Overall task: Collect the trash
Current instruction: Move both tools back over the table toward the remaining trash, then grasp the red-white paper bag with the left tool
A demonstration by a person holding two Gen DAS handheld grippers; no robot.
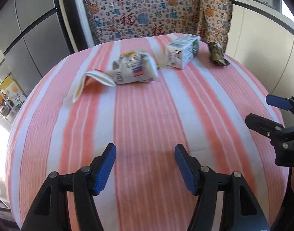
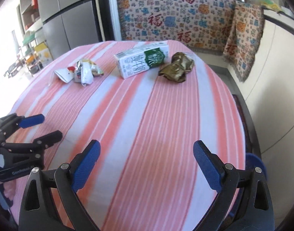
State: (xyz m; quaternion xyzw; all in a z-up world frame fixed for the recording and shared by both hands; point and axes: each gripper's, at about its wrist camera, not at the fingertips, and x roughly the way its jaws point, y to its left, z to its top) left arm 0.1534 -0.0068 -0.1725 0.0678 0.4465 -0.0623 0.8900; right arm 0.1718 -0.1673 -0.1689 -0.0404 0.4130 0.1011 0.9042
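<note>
Right wrist: milk carton [image 2: 142, 61] (lying flat) beyond fingers [image 2: 86, 165].

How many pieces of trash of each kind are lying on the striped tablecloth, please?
Crumpled wrapper: 1
Milk carton, lying on its side: 1
Leaf-wrapped bundle, greenish brown: 1
Total: 3 pieces, all at the far side of the striped tablecloth. The left gripper and the right gripper are both open and hold nothing.
</note>
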